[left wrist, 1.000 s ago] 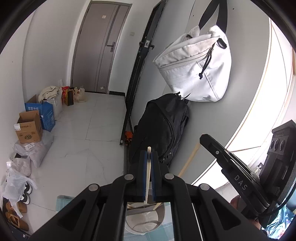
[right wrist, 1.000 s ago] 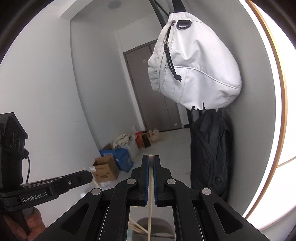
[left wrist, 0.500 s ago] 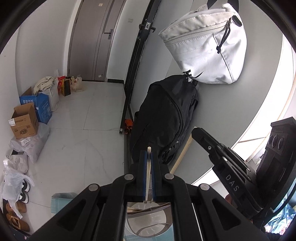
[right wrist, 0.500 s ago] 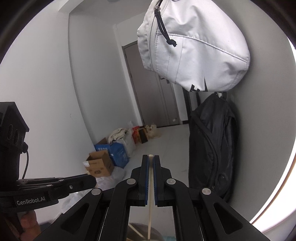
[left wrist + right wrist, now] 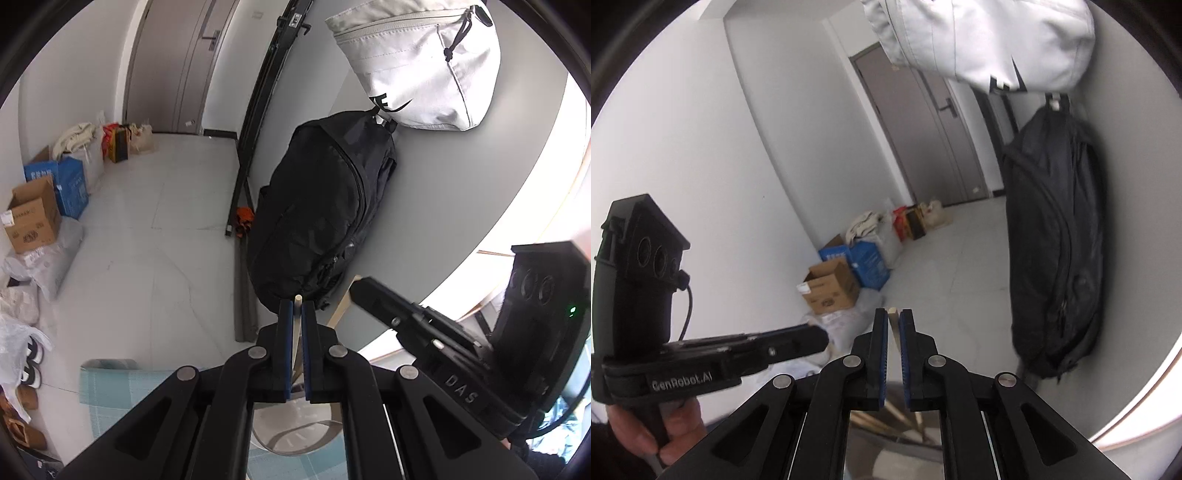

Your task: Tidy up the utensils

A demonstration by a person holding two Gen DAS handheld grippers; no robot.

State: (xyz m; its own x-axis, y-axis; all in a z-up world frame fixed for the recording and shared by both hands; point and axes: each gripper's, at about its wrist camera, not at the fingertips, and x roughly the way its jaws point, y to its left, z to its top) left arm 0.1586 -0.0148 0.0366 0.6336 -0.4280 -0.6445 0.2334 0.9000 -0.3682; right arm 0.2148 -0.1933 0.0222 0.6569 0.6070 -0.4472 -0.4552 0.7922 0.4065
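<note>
My left gripper (image 5: 296,308) is shut on a pale wooden chopstick (image 5: 295,325) that stands upright between the blue pads. Below it is a round metal utensil holder (image 5: 295,439). My right gripper (image 5: 893,318) holds another wooden chopstick (image 5: 894,325); its pads stand slightly apart around it. Under it, several wooden chopsticks (image 5: 886,421) lie in the metal holder (image 5: 890,446). The right gripper also shows in the left wrist view (image 5: 373,291), and the left one in the right wrist view (image 5: 812,336).
A black backpack (image 5: 321,206) and a white bag (image 5: 417,62) hang on the grey wall. A blue-green checked cloth (image 5: 122,384) covers the table. Cardboard boxes (image 5: 33,218) and bags line the far floor. A black stand (image 5: 258,122) leans by the door.
Both grippers have tilted downward, so the bags moved up in both views. The right gripper's pads have parted slightly around its chopstick. The left grip is unchanged.
</note>
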